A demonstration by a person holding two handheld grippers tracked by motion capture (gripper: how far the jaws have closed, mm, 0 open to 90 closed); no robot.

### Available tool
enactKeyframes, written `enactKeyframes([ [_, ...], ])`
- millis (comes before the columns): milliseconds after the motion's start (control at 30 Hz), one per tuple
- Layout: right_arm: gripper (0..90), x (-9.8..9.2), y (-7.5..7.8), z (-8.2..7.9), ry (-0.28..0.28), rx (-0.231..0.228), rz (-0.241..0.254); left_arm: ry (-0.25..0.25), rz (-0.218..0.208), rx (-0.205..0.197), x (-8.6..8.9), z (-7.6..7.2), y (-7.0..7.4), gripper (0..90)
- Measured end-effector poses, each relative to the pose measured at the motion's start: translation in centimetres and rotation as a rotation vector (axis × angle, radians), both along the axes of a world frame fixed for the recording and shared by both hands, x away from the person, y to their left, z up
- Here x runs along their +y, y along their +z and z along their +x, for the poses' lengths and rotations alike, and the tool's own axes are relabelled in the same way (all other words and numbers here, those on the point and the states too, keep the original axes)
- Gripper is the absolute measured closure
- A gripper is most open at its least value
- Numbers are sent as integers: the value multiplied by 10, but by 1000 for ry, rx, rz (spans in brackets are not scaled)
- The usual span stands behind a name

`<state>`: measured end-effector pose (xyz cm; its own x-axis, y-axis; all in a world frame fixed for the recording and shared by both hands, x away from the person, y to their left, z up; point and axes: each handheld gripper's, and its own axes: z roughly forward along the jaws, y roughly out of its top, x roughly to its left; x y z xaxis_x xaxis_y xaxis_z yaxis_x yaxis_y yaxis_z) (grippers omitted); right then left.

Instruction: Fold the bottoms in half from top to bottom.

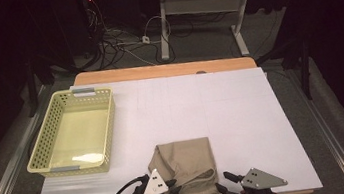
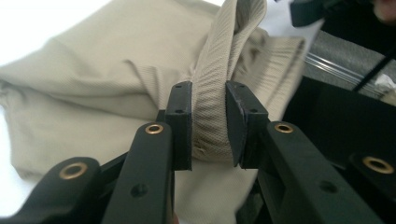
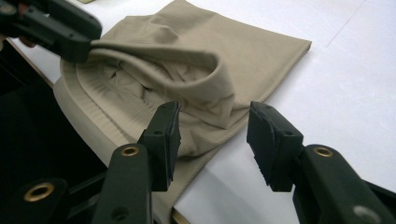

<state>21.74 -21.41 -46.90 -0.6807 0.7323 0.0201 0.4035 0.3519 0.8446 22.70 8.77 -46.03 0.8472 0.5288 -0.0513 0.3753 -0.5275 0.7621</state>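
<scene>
The left gripper [image 1: 174,187] sits at the near edge of the table [image 1: 243,118], just left of centre in the high view, with a grey three-cornered plate on top and a cable trailing to the left. Its jaws pinch a raised fold of the ribbed hem of a beige knit garment [image 1: 189,168]; in the left gripper view the fold [image 2: 211,107] stands upright between the two pads, both of which press on it.

The right gripper [image 1: 224,181] is just beside the garment's near right corner. Its jaws stand spread, with nothing between the pads. In the right gripper view the left pad lies over the garment's edge, while the right pad is over the bare white table surface.

The garment lies folded at the near middle of the table, its near hem lifted by the left gripper and overhanging the table's front edge.

Farther off, at the left side of the table, a pale yellow perforated plastic basket [image 1: 47,138] stands well apart from the garment.
</scene>
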Motion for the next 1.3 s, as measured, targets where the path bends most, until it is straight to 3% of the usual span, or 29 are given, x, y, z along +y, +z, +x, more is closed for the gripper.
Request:
enactKeyframes([
  [333,552,5,11,-7,17,-34,42,-50,-17,6,5,-19,-9,699],
  [500,546,17,5,1,42,-8,35,-59,-47,10,6,-20,-13,696],
  [633,552,22,-7,4,60,37,9,-51,-62,4,9,-20,-13,589],
  [733,570,21,-8,-3,65,37,0,-33,-66,-5,8,-18,-15,496],
  [833,581,19,-8,-9,69,38,1,-24,-42,-16,5,-14,-17,419],
  [933,575,16,-10,-13,65,47,-5,-41,-42,-4,2,-9,-19,420],
  [1100,485,11,-10,-13,51,42,22,-54,-13,2,-3,-6,-23,481],
  [1167,434,13,-14,-10,55,64,4,-58,-5,5,-3,-5,-25,513],
  [1233,434,14,-16,-9,59,69,-7,-56,-5,8,-2,-6,-25,537],
  [1267,457,17,-23,-6,72,98,-37,-47,-9,10,-1,-6,-25,555],
  [1300,474,18,-24,-6,70,90,-41,-44,-11,11,-1,-7,-25,555],
])
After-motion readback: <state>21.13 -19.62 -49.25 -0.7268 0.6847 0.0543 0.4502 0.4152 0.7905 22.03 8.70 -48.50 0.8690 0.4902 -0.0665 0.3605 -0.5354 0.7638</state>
